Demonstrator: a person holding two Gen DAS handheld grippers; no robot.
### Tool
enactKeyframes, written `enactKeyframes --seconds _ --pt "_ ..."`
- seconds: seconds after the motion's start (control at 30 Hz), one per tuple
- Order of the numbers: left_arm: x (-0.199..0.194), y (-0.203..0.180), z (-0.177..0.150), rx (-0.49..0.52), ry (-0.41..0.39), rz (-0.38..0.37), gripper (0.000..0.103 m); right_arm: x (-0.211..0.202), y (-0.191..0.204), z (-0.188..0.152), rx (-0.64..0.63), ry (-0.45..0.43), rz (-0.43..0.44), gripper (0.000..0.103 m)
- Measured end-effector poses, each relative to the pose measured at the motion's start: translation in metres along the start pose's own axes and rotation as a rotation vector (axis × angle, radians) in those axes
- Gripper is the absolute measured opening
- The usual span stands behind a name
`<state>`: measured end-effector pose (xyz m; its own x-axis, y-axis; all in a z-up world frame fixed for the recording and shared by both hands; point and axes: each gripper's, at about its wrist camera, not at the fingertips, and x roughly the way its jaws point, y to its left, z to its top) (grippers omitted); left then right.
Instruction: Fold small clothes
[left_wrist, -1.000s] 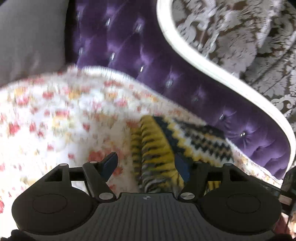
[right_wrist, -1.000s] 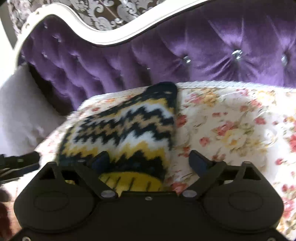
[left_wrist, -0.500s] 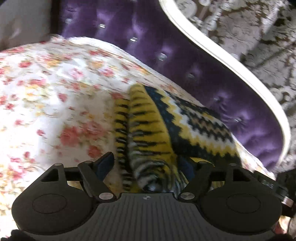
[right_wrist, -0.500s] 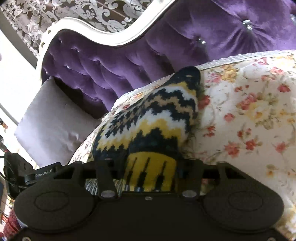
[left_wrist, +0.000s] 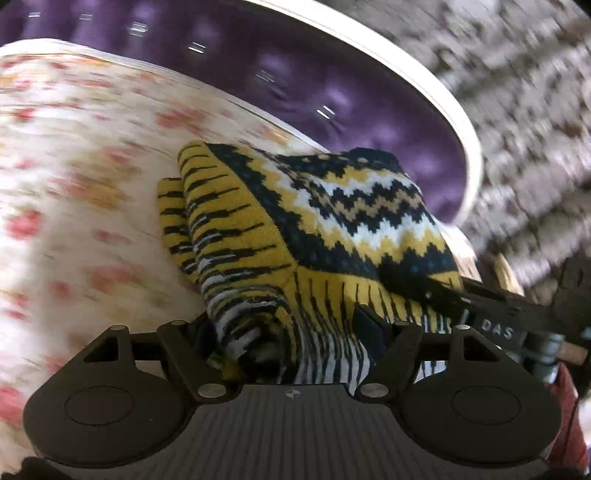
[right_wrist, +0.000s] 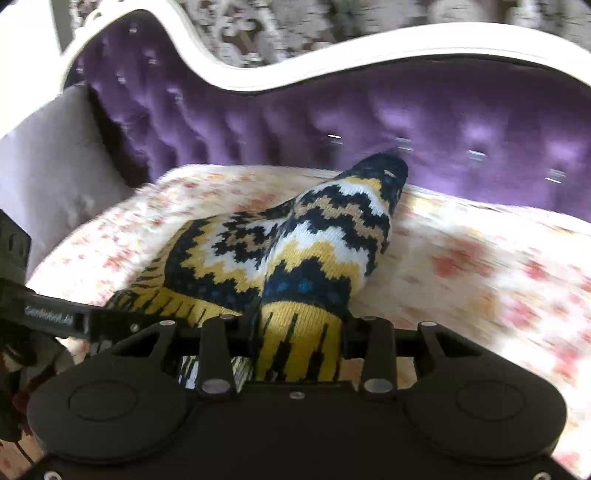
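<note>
A knitted sock (left_wrist: 332, 221) in yellow, navy and white zigzag lies on a floral cushion (left_wrist: 92, 184), with its near end raised. My left gripper (left_wrist: 288, 325) stands wide around the bunched striped cuff, and its pads do not visibly pinch the cloth. In the right wrist view the same sock (right_wrist: 314, 251) points its toe at the sofa back. My right gripper (right_wrist: 295, 325) is closing, its jaws pressed on the yellow cuff. The other gripper's black finger reaches the cuff from the side in each view: the right gripper (left_wrist: 491, 314), the left gripper (right_wrist: 74, 317).
A purple tufted sofa back (right_wrist: 406, 110) with a white curved frame (left_wrist: 443, 103) rises just behind the cushion. A grey pillow (right_wrist: 48, 155) leans at the sofa's left end. Floral cushion (right_wrist: 480, 258) stretches bare to the right of the sock.
The right jaws have closed from wide open onto the sock's cuff and lifted it. The left gripper has swung in around the striped cuff, and the sock now humps up.
</note>
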<state>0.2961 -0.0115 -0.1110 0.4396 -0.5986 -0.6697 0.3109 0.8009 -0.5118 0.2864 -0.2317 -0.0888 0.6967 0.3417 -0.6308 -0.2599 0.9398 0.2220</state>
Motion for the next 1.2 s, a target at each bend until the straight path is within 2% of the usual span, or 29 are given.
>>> enactKeyframes --seconds 0.1,0.13,0.17,0.23,0.27,0.33,0.4,0.43,0.47,0.53,0.6,0.7,0.77,0.83,0.9,0.97,1.1,1.2 --pt "0.007 -0.018 -0.006 0.092 0.002 0.051 0.073 -0.015 -0.022 -0.017 0.074 0.04 -0.061 0.055" --pt "0.007 -0.019 -0.006 0.105 0.004 0.059 0.073 -0.015 -0.028 -0.022 0.109 0.041 -0.071 0.064" --pt "0.005 -0.017 -0.006 0.103 0.014 0.058 0.073 -0.016 -0.033 -0.028 0.136 0.029 -0.075 0.071" --pt "-0.002 -0.012 -0.006 0.083 0.034 0.057 0.072 -0.018 -0.041 -0.031 0.177 0.028 -0.054 0.073" --pt "-0.01 -0.01 -0.002 0.063 0.024 0.083 0.072 -0.021 -0.041 -0.029 0.176 0.017 -0.053 0.074" --pt "-0.036 -0.01 0.005 0.074 -0.097 0.113 0.07 -0.032 -0.037 -0.023 0.141 -0.048 -0.082 0.075" --pt "-0.056 -0.016 0.011 0.114 -0.233 0.165 0.07 -0.044 -0.036 -0.019 0.149 -0.148 -0.096 0.086" --pt "-0.061 -0.02 0.013 0.134 -0.296 0.21 0.071 -0.049 -0.037 -0.017 0.164 -0.199 -0.097 0.101" --pt "-0.058 -0.025 0.016 0.152 -0.327 0.262 0.071 -0.05 -0.037 -0.014 0.173 -0.24 -0.113 0.102" --pt "-0.044 -0.031 0.019 0.187 -0.318 0.34 0.071 -0.039 -0.035 -0.007 0.151 -0.253 -0.201 0.102" --pt "-0.025 -0.031 0.018 0.193 -0.27 0.352 0.071 -0.02 -0.033 -0.002 0.124 -0.233 -0.29 0.102" --pt "0.002 -0.028 0.009 0.223 -0.162 0.386 0.072 0.006 -0.033 -0.001 0.111 -0.173 -0.345 0.102" --pt "0.005 -0.021 0.0 0.233 -0.15 0.388 0.074 0.014 -0.035 -0.009 0.098 -0.114 -0.355 0.102" --pt "0.0 -0.013 -0.003 0.191 -0.138 0.368 0.076 0.021 -0.036 -0.014 0.112 -0.075 -0.335 0.102" --pt "-0.004 -0.007 -0.007 0.169 -0.134 0.357 0.078 0.019 -0.041 -0.018 0.141 -0.066 -0.324 0.102" --pt "-0.005 -0.012 -0.011 0.187 -0.142 0.374 0.078 0.018 -0.044 -0.021 0.172 -0.06 -0.312 0.102" --pt "-0.014 -0.024 -0.018 0.206 -0.164 0.404 0.077 0.007 -0.041 -0.032 0.165 -0.065 -0.314 0.102" --pt "-0.032 -0.029 -0.028 0.161 -0.172 0.412 0.077 -0.012 -0.033 -0.04 0.184 -0.072 -0.299 0.102"
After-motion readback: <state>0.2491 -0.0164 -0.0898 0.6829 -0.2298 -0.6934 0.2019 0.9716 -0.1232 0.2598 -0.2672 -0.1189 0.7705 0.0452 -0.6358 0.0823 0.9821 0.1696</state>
